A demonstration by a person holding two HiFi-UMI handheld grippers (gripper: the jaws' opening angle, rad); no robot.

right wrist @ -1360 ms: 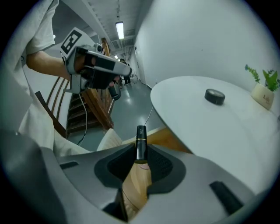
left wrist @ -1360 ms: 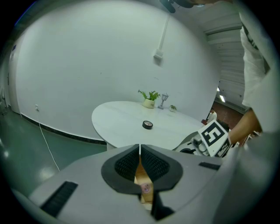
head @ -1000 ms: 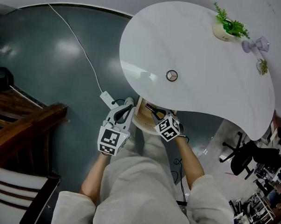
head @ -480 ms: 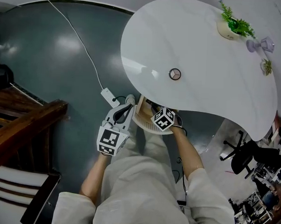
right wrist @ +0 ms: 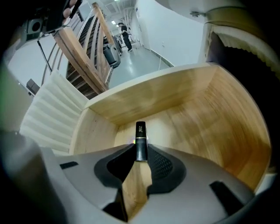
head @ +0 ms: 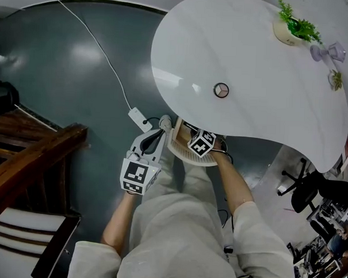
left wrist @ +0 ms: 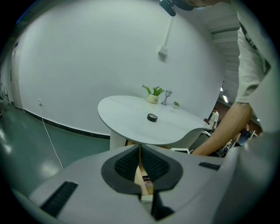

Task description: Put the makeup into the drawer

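Right gripper (right wrist: 141,152) clenched on a black makeup tube (right wrist: 140,136), held inside the wooden drawer (right wrist: 205,109) (near end buried between the pads). Left gripper (left wrist: 140,162) clamped on the drawer's thin wall. Table (head: 252,70) overhang hides the drawer's rear.

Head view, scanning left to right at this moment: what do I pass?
Wooden rail → left gripper → drawer → potted plant.
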